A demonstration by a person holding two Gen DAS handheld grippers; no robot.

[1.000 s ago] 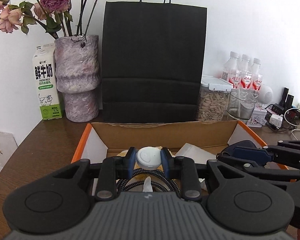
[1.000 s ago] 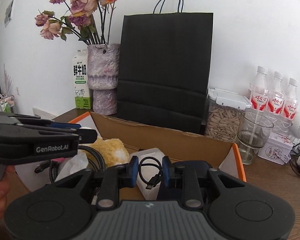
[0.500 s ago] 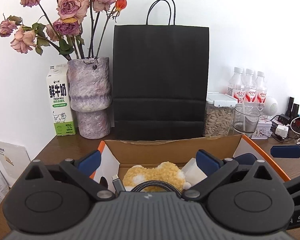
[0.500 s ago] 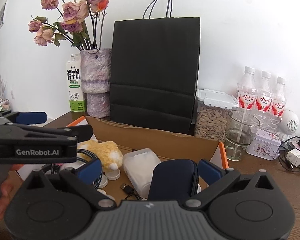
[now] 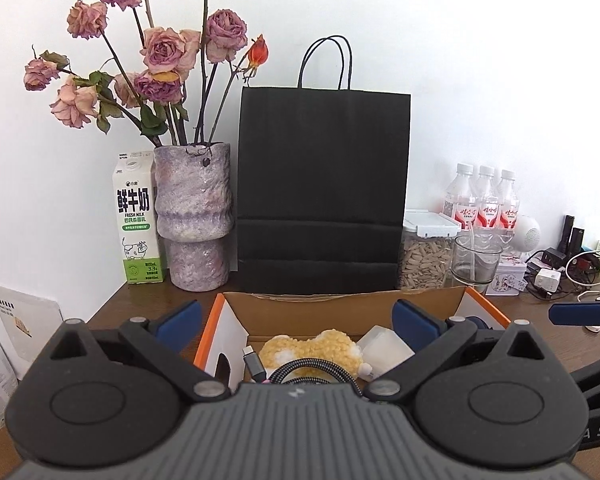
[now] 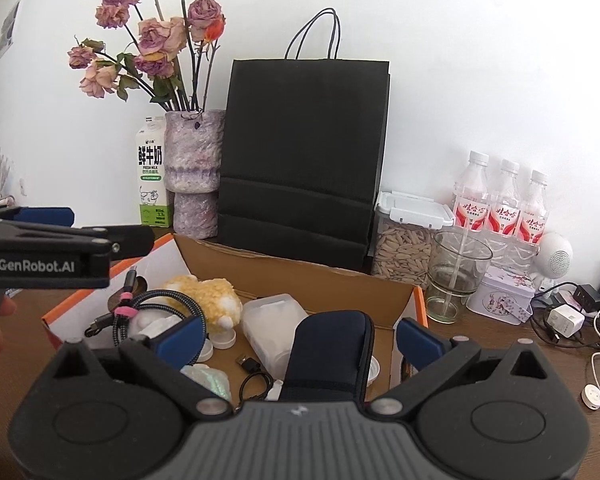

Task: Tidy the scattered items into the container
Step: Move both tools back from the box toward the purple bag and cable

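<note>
Both wrist views close over cardboard box [image 5: 340,312] (shared).

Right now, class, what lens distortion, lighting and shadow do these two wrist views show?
Left wrist view: fisheye bends the frame, dark corners; bright wall, black paper bag loses detail. Right wrist view: same curving, the bag leans; soft light, faint shadows inside the cardboard box; everything fairly sharp.

A plain white wall [image 5: 480,60] is seen behind a dark brown wooden table [image 6: 500,364], evenly lit by soft daylight. Against the wall are stood a tall black paper carrier bag with cord handles [image 5: 324,184], a mottled purple-grey stone-textured vase [image 5: 194,216] of dried pink roses [image 5: 160,50], and a white-and-green milk carton [image 5: 136,220]. Three clear plastic water bottles with red labels [image 6: 500,204] are lined up at the right.
</note>
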